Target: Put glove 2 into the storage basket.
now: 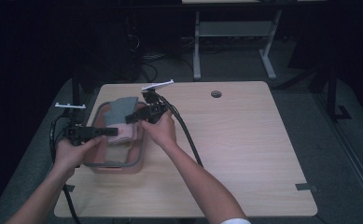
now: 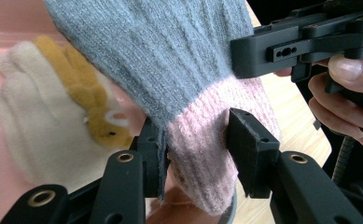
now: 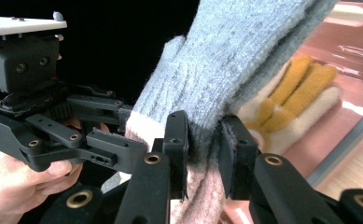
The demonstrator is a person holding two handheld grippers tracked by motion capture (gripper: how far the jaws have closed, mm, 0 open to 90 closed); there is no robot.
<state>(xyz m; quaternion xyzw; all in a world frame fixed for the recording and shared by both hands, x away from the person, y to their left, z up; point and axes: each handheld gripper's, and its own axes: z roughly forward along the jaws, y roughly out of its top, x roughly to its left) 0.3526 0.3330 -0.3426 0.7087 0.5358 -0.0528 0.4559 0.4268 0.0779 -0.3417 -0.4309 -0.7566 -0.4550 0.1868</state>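
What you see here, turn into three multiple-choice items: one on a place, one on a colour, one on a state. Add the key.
1. Where does the cream-and-yellow glove lie?
A. On the bare tabletop
B. In the pink tub
C. On the floor

2. What colour is the cuff of the grey glove?
A. Pink
B. Green
C. Black

3. How is the right claw?
A. Wide open, with nothing between its jaws
B. Shut on the grey glove
C. Lying on the table

Key: 1 B, pink tub floor shows around it in both gripper views. 2 A, the knit turns pink below the grey. 3 B, both pads press the knit in the right gripper view.
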